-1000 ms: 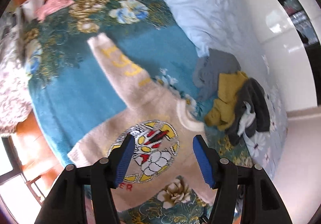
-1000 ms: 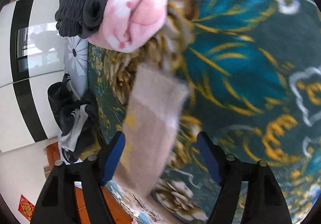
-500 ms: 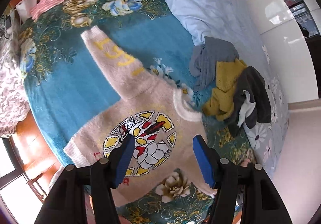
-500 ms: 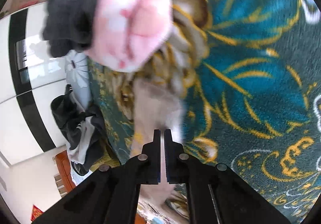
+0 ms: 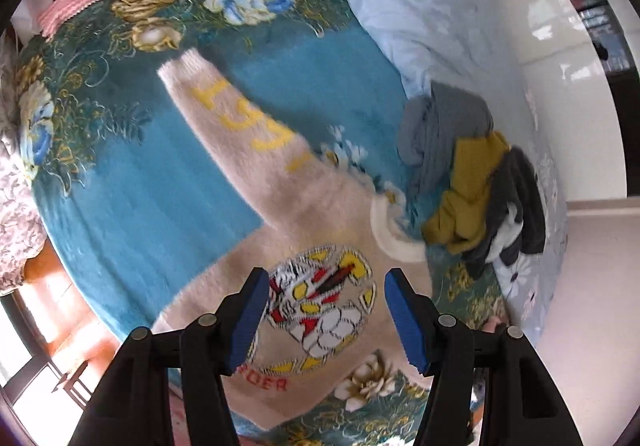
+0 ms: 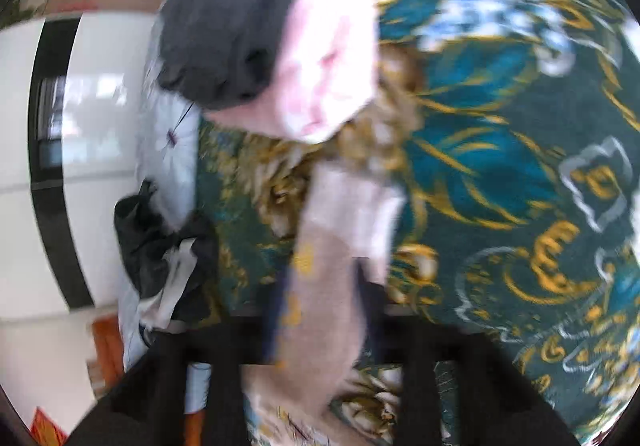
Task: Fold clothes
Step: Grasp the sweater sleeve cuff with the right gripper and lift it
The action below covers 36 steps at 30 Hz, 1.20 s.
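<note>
A soft, fuzzy, limp beige sweater (image 5: 304, 230) lies on the bed (image 5: 152, 182), one sleeve (image 5: 240, 126) toward 11 o'clock; left gripper (image 5: 324, 310) jaws apart above its chest, right gripper (image 6: 320, 318) jaws too blurred to tell, best held at cuff or hem.

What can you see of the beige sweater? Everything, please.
The beige sweater looks fuzzy, like soft knit, with a white ribbed collar, a colourful cartoon graphic on the chest, red lettering below it and yellow characters along one sleeve. It lies front up on the floral blanket, that sleeve stretched out flat. The other sleeve runs between the right hand-held gripper's fingers; blur hides the grip. The open left hand-held gripper hovers over the chest.
</note>
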{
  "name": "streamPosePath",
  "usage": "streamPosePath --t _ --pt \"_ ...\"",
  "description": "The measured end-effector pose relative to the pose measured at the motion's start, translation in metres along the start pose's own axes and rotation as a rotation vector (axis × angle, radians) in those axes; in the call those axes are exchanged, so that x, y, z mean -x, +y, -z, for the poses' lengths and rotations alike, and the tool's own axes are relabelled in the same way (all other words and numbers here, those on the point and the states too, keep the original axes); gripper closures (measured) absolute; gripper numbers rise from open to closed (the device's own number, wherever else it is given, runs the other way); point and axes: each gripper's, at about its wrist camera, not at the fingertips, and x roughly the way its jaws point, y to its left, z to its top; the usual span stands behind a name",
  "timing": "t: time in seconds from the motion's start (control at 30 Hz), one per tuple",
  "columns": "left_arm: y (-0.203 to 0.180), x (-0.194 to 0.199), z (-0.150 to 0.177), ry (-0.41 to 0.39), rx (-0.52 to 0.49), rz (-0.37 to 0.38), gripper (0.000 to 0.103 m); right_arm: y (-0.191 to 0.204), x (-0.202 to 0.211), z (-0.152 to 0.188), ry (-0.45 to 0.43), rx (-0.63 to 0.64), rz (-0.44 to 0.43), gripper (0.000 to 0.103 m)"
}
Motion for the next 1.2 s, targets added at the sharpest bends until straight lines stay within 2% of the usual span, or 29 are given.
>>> streamPosePath --t 0.17,0.33,0.53,0.57,0.63,0.67,0.77,0.93,1.07,1.2 --pt "0.007 0.011 0.005 -0.022 0.002 -0.049 0.039 -0.012 -0.019 -0.006 0.033 -0.019 0.045 0.036" --pt "0.003 0.016 0.032 -0.051 0.034 -0.099 0.039 -0.013 -0.051 -0.032 0.122 -0.035 0.026 0.036" --pt "-0.008 0.012 0.071 -0.022 0.048 -0.123 0.039 -0.009 -0.068 -0.046 0.156 -0.024 0.049 0.049" --pt "-0.011 0.013 0.073 -0.022 0.046 -0.123 0.039 -0.011 -0.068 -0.046 0.157 -0.028 0.050 0.056" --pt "-0.016 0.014 0.077 -0.023 0.042 -0.121 0.039 -0.014 -0.068 -0.048 0.164 -0.048 0.020 0.090" --pt "-0.019 0.015 0.079 -0.023 0.040 -0.120 0.039 -0.016 -0.068 -0.048 0.169 -0.060 0.000 0.093" --pt "-0.027 0.017 0.083 -0.024 0.031 -0.115 0.039 -0.011 -0.066 -0.050 0.179 -0.053 -0.034 0.093" --pt "-0.024 0.019 0.076 -0.022 0.018 -0.071 0.039 0.020 -0.047 -0.036 0.164 0.046 -0.095 0.094" --pt "0.002 0.021 0.068 -0.016 0.065 -0.047 0.039 0.060 -0.023 -0.008 0.149 0.167 -0.154 0.094" --pt "0.046 0.025 0.043 -0.040 0.175 0.003 0.039 0.113 -0.004 0.032 0.158 0.249 -0.253 0.094"
